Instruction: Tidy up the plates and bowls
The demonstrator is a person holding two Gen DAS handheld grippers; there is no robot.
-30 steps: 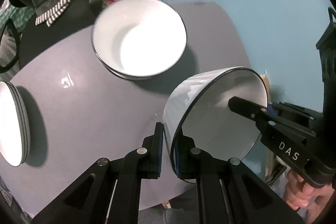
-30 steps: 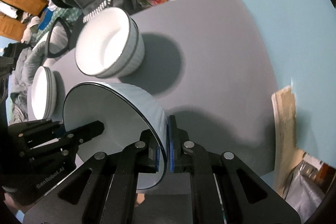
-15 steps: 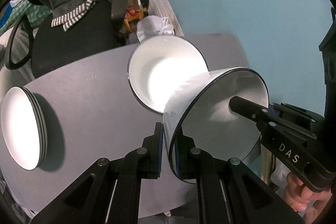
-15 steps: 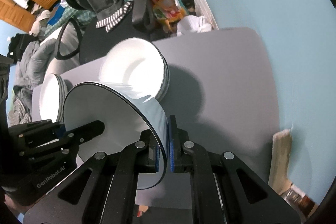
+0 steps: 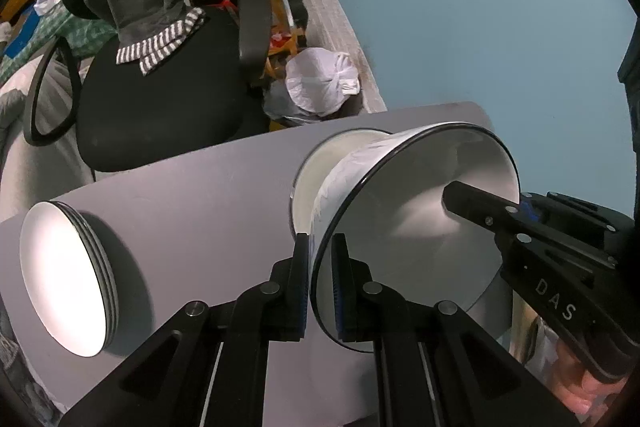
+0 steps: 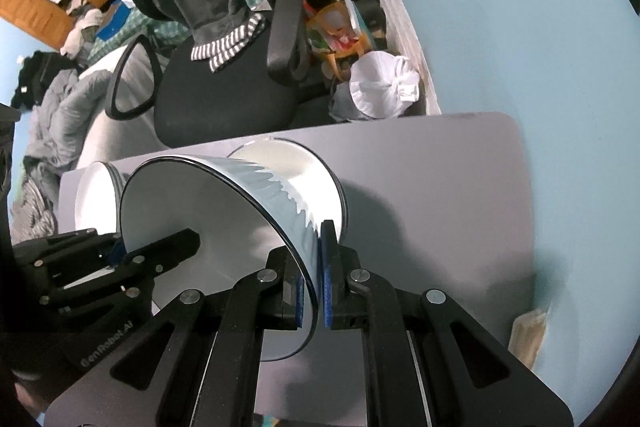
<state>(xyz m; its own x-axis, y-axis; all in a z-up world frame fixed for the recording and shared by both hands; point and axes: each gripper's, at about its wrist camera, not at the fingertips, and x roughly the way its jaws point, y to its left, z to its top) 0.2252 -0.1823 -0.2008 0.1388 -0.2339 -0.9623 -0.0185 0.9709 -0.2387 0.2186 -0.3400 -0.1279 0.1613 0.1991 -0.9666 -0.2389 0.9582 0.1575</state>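
Both grippers, left (image 5: 320, 283) and right (image 6: 312, 291), clamp opposite rims of a white dark-rimmed ceramic bowl (image 5: 404, 239), carried above the matching bowl stack (image 6: 316, 179) near the grey table's (image 5: 208, 203) far edge. Next, I judge: centre, lower, release.

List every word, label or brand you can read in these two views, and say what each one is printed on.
"DAS" – white letters on the black body of the right tool, seen in the left wrist view.
"GenRobot.AI" – faint grey print on the black body of the left tool, seen in the right wrist view.
The bowl and the plates carry no text; packaging beyond the table is too blurred to read.
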